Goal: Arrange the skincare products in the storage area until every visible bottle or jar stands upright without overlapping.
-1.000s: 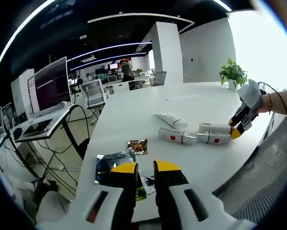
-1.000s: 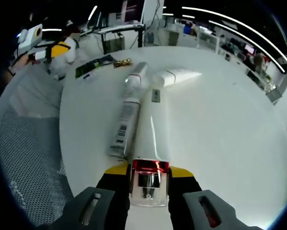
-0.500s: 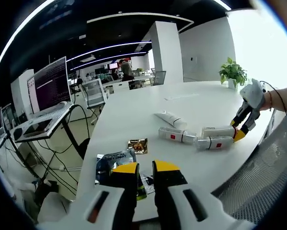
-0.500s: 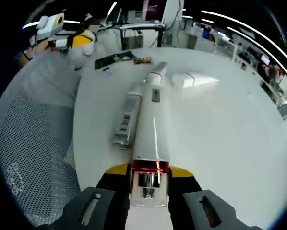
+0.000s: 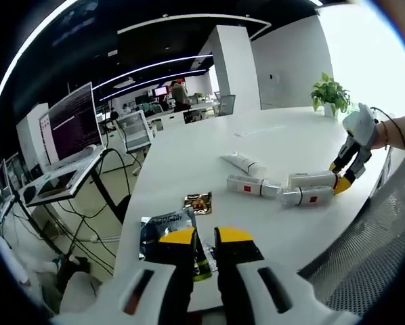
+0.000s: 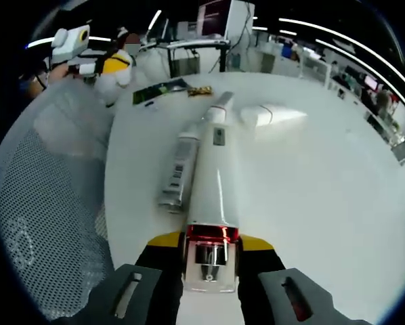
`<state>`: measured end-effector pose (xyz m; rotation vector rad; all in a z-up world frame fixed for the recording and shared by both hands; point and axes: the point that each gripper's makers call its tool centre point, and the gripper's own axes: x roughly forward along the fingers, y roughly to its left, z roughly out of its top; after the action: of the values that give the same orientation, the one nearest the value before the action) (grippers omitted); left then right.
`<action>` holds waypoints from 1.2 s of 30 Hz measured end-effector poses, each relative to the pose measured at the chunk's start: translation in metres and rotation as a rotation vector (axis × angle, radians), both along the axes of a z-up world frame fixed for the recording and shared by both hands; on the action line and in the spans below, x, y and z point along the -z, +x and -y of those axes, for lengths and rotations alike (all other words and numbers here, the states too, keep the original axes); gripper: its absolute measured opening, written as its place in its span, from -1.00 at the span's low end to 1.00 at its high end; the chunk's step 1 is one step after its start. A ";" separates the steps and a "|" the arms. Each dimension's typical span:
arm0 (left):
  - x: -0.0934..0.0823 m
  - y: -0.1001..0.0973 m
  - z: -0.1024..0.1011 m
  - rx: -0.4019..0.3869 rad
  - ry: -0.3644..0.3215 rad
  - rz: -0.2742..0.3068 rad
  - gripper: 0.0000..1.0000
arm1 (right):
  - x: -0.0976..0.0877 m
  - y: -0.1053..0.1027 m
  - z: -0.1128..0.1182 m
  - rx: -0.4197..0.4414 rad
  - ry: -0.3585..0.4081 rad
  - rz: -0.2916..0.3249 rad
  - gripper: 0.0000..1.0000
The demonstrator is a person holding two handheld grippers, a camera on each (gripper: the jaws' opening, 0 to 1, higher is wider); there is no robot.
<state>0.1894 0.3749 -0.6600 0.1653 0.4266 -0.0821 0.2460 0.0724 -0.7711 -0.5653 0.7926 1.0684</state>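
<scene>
Right gripper (image 6: 209, 254) is clamping a white tube (image 6: 213, 169) by its red-banded cap end, low over the white table (image 6: 324, 176).
Swinging it upright is risking a knock to the barcode tube (image 6: 177, 172) lying just beside it; left gripper (image 5: 202, 238) is hanging nearly closed, gripping nothing, above dark sachets (image 5: 163, 227). No containers here.

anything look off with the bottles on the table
None stands upright. The right gripper is shut on one bottle by its cap end. A second bottle lies alongside it, a third beyond, and a tube lies flat nearby.
</scene>
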 end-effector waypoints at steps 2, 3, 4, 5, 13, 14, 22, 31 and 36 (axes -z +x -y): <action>-0.001 0.000 -0.003 -0.013 -0.008 0.007 -0.84 | 0.000 0.000 0.000 -0.004 -0.003 -0.002 -0.48; 0.000 0.000 -0.003 -0.016 -0.007 0.006 -0.84 | 0.000 0.000 0.000 -0.006 -0.005 -0.003 -0.48; 0.000 0.000 -0.004 -0.019 -0.001 0.002 -0.84 | 0.000 0.000 0.000 -0.005 -0.005 -0.004 -0.48; 0.001 0.000 -0.004 -0.019 0.002 0.001 -0.84 | 0.000 0.000 0.000 -0.005 -0.006 -0.004 -0.48; 0.001 0.000 -0.004 -0.031 0.011 -0.002 -0.83 | 0.001 0.000 0.001 -0.003 -0.006 -0.005 -0.48; 0.001 0.001 -0.003 -0.033 0.011 -0.003 -0.83 | 0.001 0.000 0.001 -0.002 -0.005 -0.004 -0.48; 0.003 0.001 -0.002 -0.038 0.015 -0.013 -0.82 | 0.001 0.000 0.000 -0.005 0.002 0.000 -0.48; 0.007 0.000 -0.003 -0.043 0.032 -0.039 -0.86 | 0.001 -0.001 0.000 -0.012 0.022 0.007 -0.48; 0.007 0.002 -0.002 -0.033 0.035 -0.041 -0.93 | 0.000 0.000 -0.001 -0.003 0.036 0.013 -0.48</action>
<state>0.1909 0.3772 -0.6666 0.1917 0.4718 -0.0456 0.2457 0.0732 -0.7716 -0.5424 0.7598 1.0792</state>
